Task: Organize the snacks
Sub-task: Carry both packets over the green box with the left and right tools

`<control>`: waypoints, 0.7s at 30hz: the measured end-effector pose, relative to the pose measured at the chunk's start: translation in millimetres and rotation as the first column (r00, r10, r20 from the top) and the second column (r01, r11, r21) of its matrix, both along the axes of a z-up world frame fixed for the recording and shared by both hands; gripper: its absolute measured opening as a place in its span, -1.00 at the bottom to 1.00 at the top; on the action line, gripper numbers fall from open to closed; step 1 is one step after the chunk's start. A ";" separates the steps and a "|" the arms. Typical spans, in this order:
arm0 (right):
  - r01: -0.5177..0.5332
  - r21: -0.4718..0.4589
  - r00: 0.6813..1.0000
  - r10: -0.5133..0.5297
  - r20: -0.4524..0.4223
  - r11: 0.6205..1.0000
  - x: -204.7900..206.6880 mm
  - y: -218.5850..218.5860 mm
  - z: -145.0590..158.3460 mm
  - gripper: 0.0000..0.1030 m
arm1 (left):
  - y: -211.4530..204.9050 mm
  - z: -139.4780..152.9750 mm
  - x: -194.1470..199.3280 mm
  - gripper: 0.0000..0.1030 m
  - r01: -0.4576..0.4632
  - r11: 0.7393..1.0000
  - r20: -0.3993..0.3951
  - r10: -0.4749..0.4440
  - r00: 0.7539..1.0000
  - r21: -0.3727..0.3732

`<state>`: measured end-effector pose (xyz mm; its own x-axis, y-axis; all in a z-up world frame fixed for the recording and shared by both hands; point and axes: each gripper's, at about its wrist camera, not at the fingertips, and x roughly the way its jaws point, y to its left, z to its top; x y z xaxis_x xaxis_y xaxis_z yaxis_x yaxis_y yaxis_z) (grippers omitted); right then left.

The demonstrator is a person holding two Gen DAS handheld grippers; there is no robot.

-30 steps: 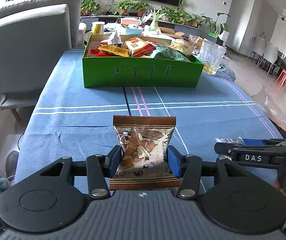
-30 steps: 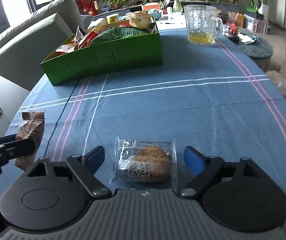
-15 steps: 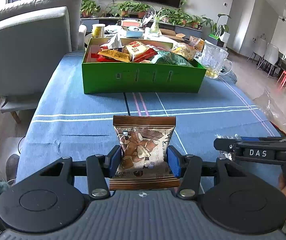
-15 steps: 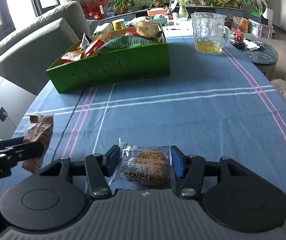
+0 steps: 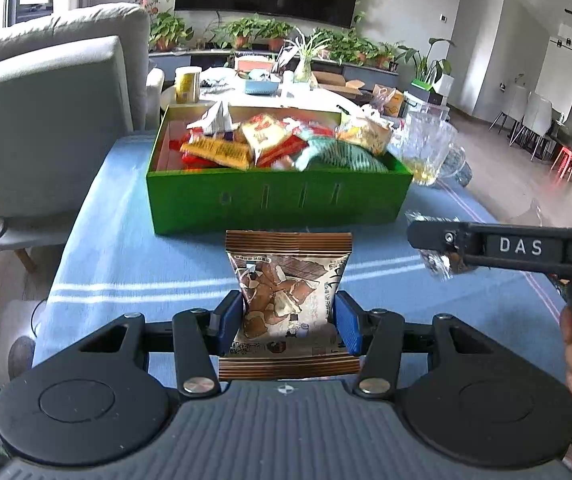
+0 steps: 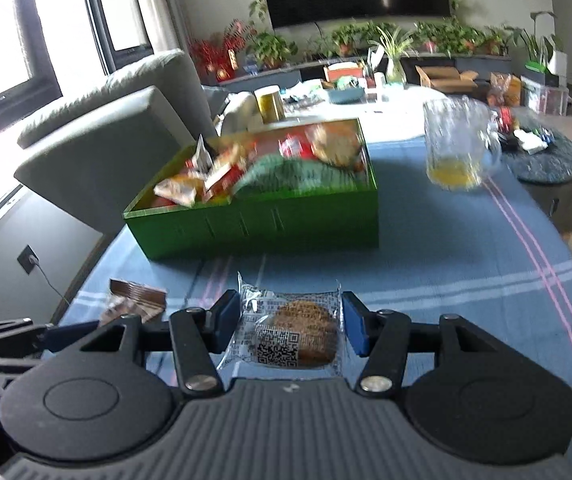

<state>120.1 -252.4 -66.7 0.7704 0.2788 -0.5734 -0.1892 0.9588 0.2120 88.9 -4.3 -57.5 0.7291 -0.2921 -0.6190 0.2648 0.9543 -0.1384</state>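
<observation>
My left gripper is shut on a brown snack packet and holds it above the blue tablecloth, in front of the green box full of snack packets. My right gripper is shut on a clear-wrapped cookie, also lifted and facing the green box. The right gripper shows at the right of the left wrist view. The brown packet shows at the left of the right wrist view.
A glass mug with a little yellow liquid stands right of the box. A grey sofa is left of the table. A cluttered white table and plants lie beyond the box.
My right gripper closed on the cookie and lifted it. Both grippers have risen and moved toward the green box with their packets.
</observation>
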 end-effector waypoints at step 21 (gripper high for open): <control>-0.030 0.053 0.988 0.022 0.152 0.998 52.3 4.2 46.3 0.54 | -16.5 39.4 57.2 -0.09 0.004 1.000 0.141 -0.004 0.990 0.006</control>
<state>172.4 -248.2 -20.4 0.8392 0.3275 -0.4342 -0.2478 0.9409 0.2308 146.1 -20.8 -18.1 0.8078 -0.2917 -0.5122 0.2850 0.9539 -0.0939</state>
